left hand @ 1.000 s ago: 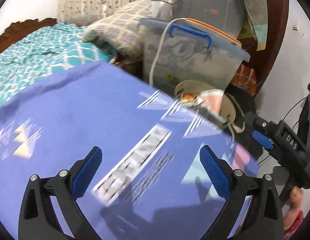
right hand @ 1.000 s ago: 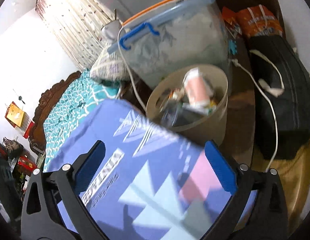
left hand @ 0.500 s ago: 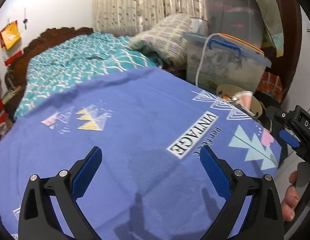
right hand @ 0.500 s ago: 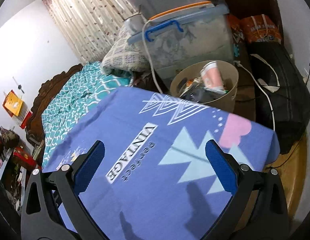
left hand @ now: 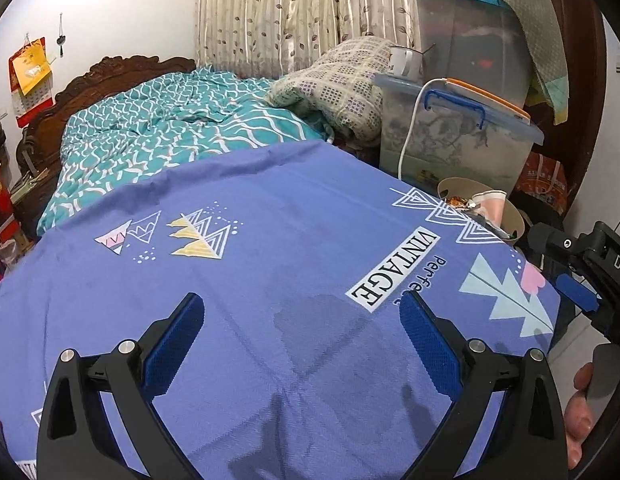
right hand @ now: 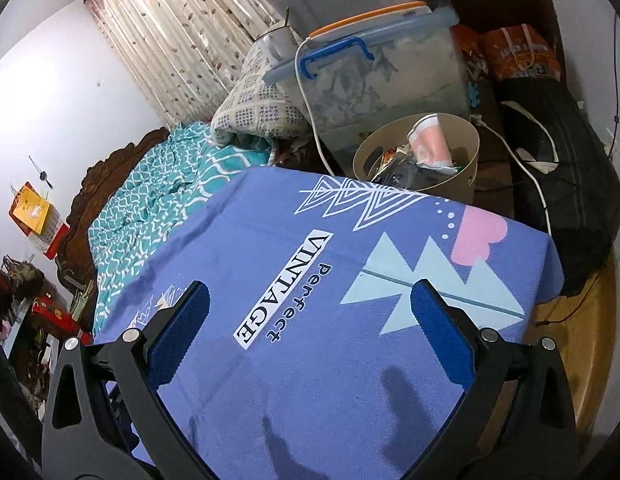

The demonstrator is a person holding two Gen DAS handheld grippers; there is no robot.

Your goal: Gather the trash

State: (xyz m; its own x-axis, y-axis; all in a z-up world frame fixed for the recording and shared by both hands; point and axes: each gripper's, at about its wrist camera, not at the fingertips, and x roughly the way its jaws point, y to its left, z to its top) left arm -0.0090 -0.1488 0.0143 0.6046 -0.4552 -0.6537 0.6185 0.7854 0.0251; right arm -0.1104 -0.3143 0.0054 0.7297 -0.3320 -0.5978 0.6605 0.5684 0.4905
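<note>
Trash (right hand: 426, 152) sits piled in the beige bin (right hand: 466, 176) on the floor past the far corner of the purple cloth (right hand: 330, 300), a pink cup on top. Left gripper (left hand: 301, 332) and right gripper (right hand: 310, 320) both hover above the cloth, jaws wide apart, holding nothing.

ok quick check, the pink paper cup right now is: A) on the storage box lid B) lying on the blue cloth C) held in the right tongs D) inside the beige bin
D: the pink paper cup sits tilted among the trash inside the beige bin, beyond the far edge of the blue cloth; both tongs, left and right, are open and empty.
</note>
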